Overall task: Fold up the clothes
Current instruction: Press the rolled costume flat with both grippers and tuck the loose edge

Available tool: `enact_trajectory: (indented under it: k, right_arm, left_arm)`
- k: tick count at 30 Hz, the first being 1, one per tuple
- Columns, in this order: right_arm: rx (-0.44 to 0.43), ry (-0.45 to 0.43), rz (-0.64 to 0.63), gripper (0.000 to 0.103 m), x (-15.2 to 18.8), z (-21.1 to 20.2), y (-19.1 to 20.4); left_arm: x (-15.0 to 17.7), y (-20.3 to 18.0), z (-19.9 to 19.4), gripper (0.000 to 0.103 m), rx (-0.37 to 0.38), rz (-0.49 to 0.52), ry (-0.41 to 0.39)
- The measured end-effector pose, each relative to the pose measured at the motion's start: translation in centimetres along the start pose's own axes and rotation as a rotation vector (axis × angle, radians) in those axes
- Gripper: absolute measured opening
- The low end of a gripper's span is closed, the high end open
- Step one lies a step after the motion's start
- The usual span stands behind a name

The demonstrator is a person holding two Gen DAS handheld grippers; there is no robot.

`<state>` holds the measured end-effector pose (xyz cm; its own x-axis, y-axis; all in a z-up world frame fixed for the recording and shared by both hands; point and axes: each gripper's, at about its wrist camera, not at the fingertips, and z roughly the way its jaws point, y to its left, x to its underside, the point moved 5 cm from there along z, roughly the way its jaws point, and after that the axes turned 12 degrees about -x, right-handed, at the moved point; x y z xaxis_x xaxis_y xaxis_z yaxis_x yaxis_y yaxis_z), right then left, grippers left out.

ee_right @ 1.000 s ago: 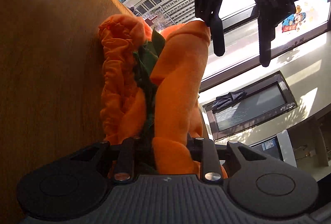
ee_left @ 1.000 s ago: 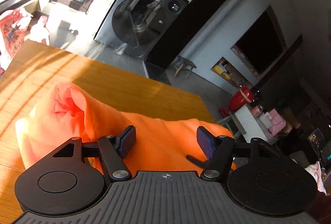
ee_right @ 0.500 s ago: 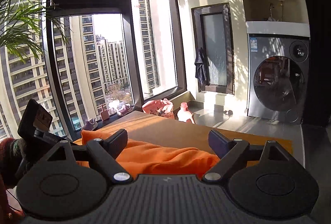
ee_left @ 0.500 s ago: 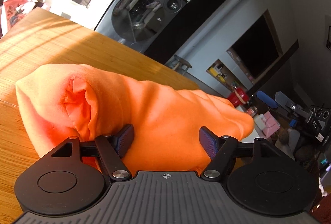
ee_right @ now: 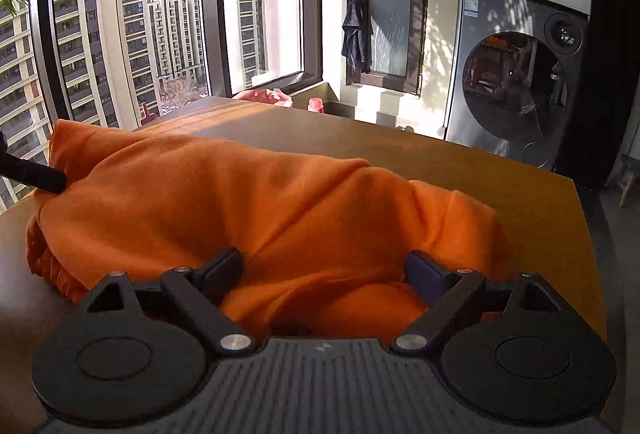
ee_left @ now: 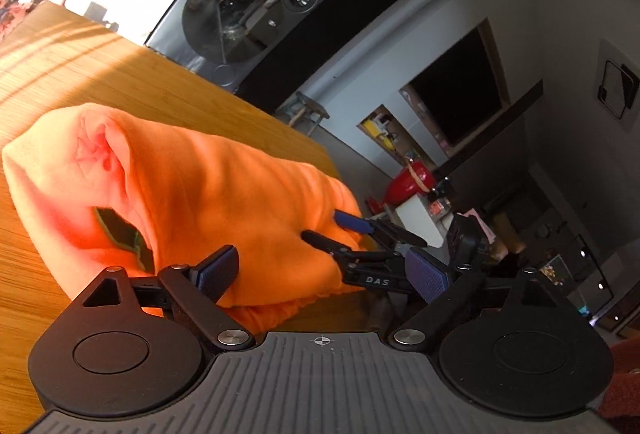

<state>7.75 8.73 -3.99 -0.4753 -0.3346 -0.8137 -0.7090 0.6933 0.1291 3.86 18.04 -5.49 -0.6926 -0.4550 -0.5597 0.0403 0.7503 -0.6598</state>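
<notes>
Orange garment lies bundled in a folded heap on the wooden bench, directly ahead of both tools. Dark green patch shows at an opening on its near side.

Left tool: jaws opening, spread wide; near edge of the garment sits between them, pads not pressing. Right tool is seen beyond it, fingers resting on the garment's far end.

Right tool, own view: jaws opening, spread wide, cloth bulging between the pads, no pinch. Washing machine stands past the bench.
</notes>
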Motion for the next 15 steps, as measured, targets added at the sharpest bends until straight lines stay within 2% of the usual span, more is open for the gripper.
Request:
enact_trajectory:
  k: [2,6,9,11,13,15]
  right_arm:
    - [0.000,-0.002,0.000,0.090,-0.1,0.1,0.0]
    - [0.011,-0.003,-0.015,0.090,-0.4,-0.3,0.4]
    - [-0.002,-0.036,-0.015,0.090,-1.8,-2.1,0.5]
    - [0.021,-0.114,0.013,0.090,-3.8,-4.2,-0.5]
    - [0.109,-0.167,-0.001,0.092,-5.4,-5.0,-1.9]
    - [0.195,-0.147,-0.040,0.092,-5.8,-4.0,-3.2]
  left_arm:
    - [1.0,0.1,1.4,0.094,0.045,-0.065,0.070]
    - [2.0,2.4,5.2,0.090,-0.071,-0.125,0.169]
    - [0.6,3.5,6.0,0.087,-0.096,-0.154,0.166]
    - [-0.7,4.2,6.2,0.088,-0.123,-0.150,0.148]
    - [-1.9,5.0,6.4,0.088,-0.160,-0.133,0.124]
    - [-3.1,5.8,6.6,0.088,-0.197,-0.116,0.101]
